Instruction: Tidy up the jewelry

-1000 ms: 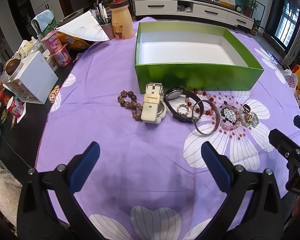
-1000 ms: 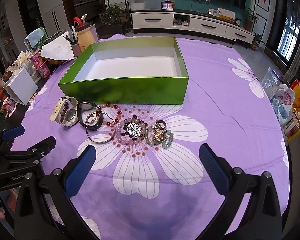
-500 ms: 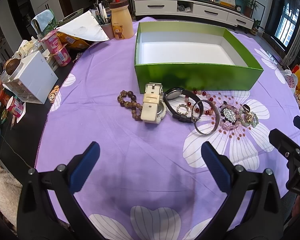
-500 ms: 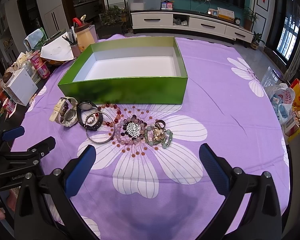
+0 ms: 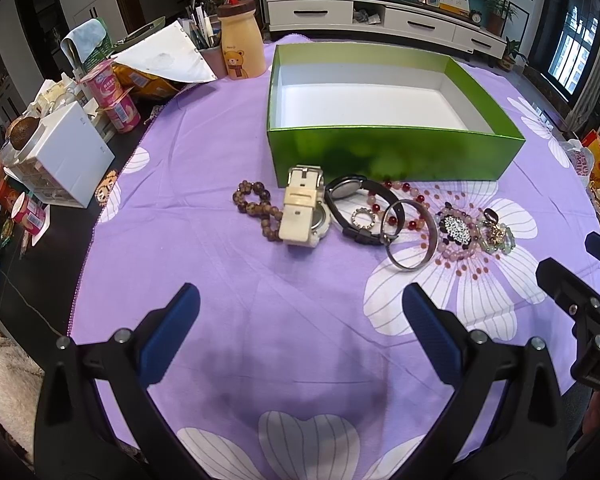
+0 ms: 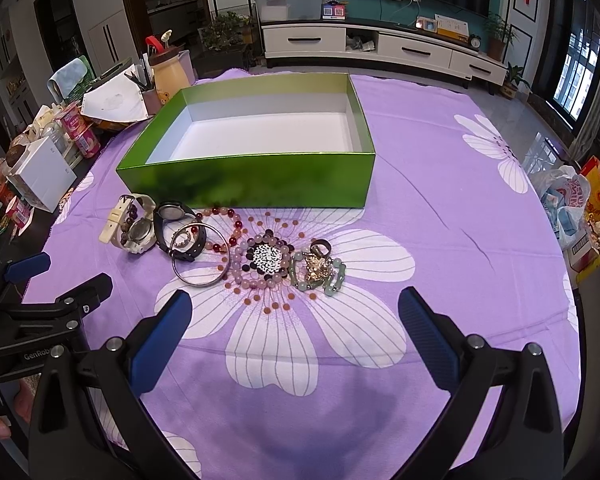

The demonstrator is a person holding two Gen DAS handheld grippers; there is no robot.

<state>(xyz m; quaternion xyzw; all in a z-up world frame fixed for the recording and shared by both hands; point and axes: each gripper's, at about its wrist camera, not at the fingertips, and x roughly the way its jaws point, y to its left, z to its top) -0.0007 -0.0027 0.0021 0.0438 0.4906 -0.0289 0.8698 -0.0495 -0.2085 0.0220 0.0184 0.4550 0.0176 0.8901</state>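
Two grippers hang over a purple cloth (image 5: 204, 184) with big white flowers. Left gripper (image 5: 300, 304) sits at the bottom of its own view, blue pads wide apart, nothing between them. Right gripper (image 6: 294, 310) looks the same in its view — pads spread wide, holding nothing. Each one also peeks into the other's picture: the right one at the right edge of the left view, the left one at the lower left of the right view.

A green box (image 5: 392, 158) sits in the upper middle of both views, white inside, with nothing in it that I can see.

All the jewelry lies in a row on the cloth, just below the box. From left to right in the left view: brown beads (image 5: 256, 208), a white watch (image 5: 302, 210) touching them, a black watch (image 5: 360, 210), a small sparkly ring (image 5: 363, 218) inside its strap, a silver bangle (image 5: 410, 234) lying over the strap, red beads (image 5: 414, 200), pink beads (image 5: 456, 226) and a gold and green bunch (image 5: 498, 234)

Cups, a white box (image 5: 66, 154) and a yellow bottle (image 5: 240, 42) crowd the upper left
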